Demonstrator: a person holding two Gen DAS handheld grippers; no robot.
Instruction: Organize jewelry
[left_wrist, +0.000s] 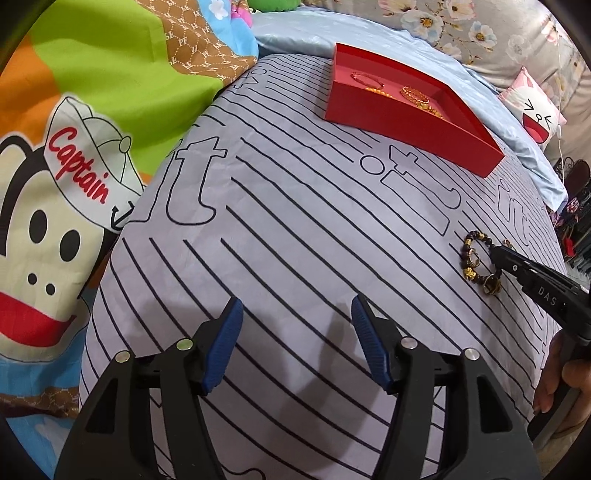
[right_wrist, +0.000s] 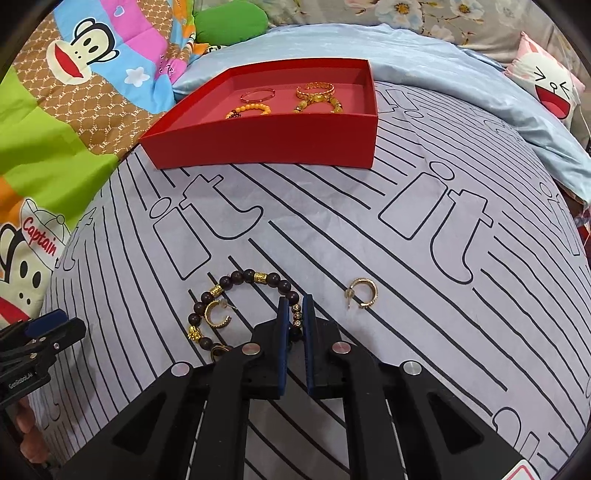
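Our right tongs (right_wrist: 296, 308) are clenched on the dark beaded bracelet (right_wrist: 236, 295), the blue pads pinching a stretch of its beads while the rest of the loop lies on the striped bedsheet (right_wrist: 332, 229). Our left tongs (left_wrist: 297, 317) stand released, nothing between their blue pads (left_wrist: 227, 343), hovering over bare sheet well apart from the bracelet. Inside the bracelet's loop rests a gold hoop earring (right_wrist: 218, 314), and a second gold hoop earring (right_wrist: 364, 293) lies just to the right of our right tongs, clear of them. Farther up the bed sits the red tray (right_wrist: 266, 144), open-topped, holding a thin red bangle (right_wrist: 258, 95), an orange bead bracelet (right_wrist: 248, 110), a gold chain bracelet (right_wrist: 316, 88) and a yellow stone bracelet (right_wrist: 319, 104). Beyond it lie a pale blue cover (right_wrist: 424, 48) and a cartoon monkey quilt (right_wrist: 85, 48).
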